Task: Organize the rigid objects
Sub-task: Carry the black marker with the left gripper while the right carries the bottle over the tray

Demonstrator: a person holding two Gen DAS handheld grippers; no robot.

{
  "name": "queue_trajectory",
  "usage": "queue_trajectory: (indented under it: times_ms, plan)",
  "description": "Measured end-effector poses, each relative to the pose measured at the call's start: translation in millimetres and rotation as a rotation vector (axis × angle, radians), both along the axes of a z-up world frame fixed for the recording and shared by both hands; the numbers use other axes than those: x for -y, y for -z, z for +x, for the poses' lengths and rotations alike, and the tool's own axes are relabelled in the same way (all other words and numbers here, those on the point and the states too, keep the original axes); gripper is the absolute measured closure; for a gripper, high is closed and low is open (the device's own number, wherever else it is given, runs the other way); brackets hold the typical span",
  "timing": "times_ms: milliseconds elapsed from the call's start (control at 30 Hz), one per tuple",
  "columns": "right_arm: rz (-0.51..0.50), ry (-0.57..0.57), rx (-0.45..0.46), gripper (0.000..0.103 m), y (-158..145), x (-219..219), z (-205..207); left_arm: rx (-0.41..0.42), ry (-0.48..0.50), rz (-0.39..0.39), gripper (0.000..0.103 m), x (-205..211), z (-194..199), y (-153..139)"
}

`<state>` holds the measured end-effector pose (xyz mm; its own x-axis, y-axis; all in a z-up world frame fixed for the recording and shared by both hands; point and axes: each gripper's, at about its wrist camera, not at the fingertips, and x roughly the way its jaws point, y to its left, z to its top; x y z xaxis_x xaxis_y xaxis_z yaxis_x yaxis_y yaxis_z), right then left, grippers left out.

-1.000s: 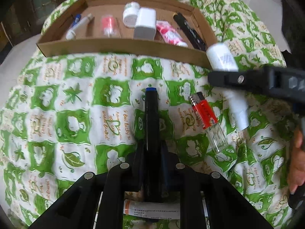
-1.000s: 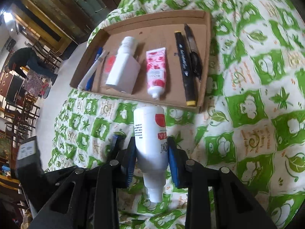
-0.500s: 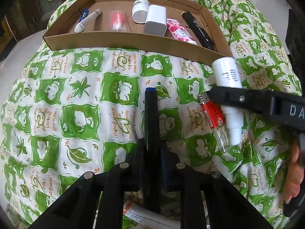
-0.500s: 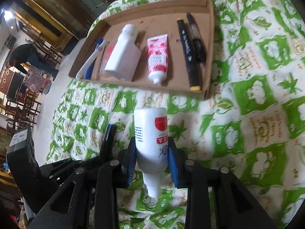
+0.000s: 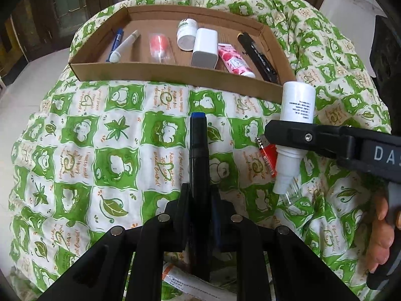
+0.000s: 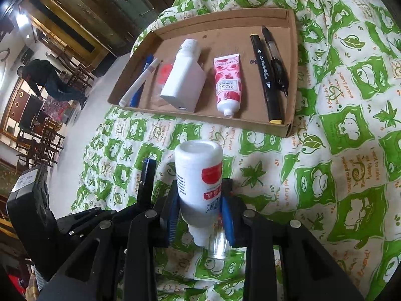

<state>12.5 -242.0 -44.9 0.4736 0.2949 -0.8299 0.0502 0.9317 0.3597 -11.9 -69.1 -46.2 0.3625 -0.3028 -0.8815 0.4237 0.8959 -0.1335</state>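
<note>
My left gripper point(image 5: 199, 202) is shut on a black marker with a blue end point(image 5: 198, 150), which points toward the cardboard tray point(image 5: 175, 74). From the right wrist view this marker point(image 6: 147, 178) shows at the left. The right gripper point(image 6: 200, 212) is shut on a white bottle with a red label point(image 6: 198, 173), cap end toward me. In the left wrist view the bottle point(image 5: 298, 102) hangs just in front of the tray's right corner. A red lighter point(image 5: 268, 159) lies on the green patterned cloth point(image 5: 100, 150) under the bottle's neck.
The tray point(image 6: 200, 121) holds a white bottle point(image 6: 183, 80), a rose tube point(image 6: 226, 82), a black marker point(image 6: 265, 75), pens and a small red-capped item point(image 6: 164, 72). A paper packet point(image 5: 180, 284) lies under my left gripper. A person point(image 6: 50, 80) stands far back.
Both grips hold as before. In the left wrist view the tray sits a little lower in the frame, and the white bottle's neck now lies over the lighter instead of to its right.
</note>
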Motion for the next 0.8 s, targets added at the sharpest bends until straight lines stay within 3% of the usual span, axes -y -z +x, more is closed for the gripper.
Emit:
queue_trajectory:
  times_ms: [600, 800]
  plan:
    - [0.035, 0.017, 0.04, 0.074, -11.5, 9.5, -4.0, 0.044, 0.018, 0.021, 0.089, 10.1, 5.8, -20.3]
    - [0.064, 0.04, 0.068, 0.074, -21.1, 17.4, -8.2, 0.044, -0.012, -0.038, 0.089, -3.2, 17.7, -39.2]
